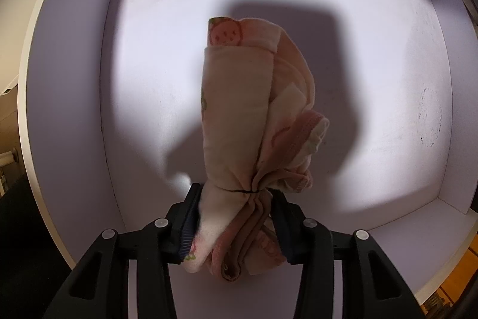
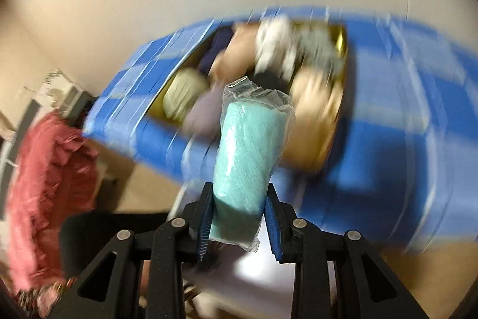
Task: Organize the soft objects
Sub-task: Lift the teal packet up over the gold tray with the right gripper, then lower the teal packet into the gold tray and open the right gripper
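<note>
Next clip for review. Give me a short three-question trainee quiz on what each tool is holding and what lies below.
1. True or false: the left tool grips a pink strawberry-print cloth bundle over a white compartment.
2. The right tool holds: A) a bare sock B) a teal cloth roll in a clear bag C) nothing.
3. What sits on the blue surface beyond it?

Key: 1 true; 2 B; 3 an open box of soft items, blurred.

black hand-held gripper (image 1: 236,217), blue ribbed pads (image 2: 270,217); silver rivets (image 2: 177,222)
</note>
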`<action>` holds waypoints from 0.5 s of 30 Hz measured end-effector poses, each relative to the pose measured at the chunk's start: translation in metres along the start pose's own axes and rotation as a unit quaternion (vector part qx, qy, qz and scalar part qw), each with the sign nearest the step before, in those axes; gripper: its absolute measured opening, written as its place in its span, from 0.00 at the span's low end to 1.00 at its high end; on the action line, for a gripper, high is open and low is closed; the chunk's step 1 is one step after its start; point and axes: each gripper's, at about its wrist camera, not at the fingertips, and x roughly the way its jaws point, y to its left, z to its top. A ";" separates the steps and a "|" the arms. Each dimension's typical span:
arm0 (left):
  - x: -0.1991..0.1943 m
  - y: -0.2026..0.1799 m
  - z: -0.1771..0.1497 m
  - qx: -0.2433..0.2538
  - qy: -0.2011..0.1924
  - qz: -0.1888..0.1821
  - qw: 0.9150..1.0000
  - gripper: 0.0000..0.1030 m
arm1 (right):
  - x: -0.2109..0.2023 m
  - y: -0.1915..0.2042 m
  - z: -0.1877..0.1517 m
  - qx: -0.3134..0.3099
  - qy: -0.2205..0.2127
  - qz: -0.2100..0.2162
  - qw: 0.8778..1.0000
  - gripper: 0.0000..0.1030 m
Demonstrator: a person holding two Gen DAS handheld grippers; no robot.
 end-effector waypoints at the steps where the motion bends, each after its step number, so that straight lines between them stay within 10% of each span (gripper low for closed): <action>1: -0.001 0.000 0.000 0.001 0.000 0.000 1.000 0.44 | 0.002 -0.002 0.017 -0.007 0.000 -0.009 1.000 0.31; 15: -0.009 -0.005 -0.002 0.007 -0.003 0.002 1.000 0.43 | 0.118 -0.054 0.140 0.053 0.064 -0.094 0.992 0.31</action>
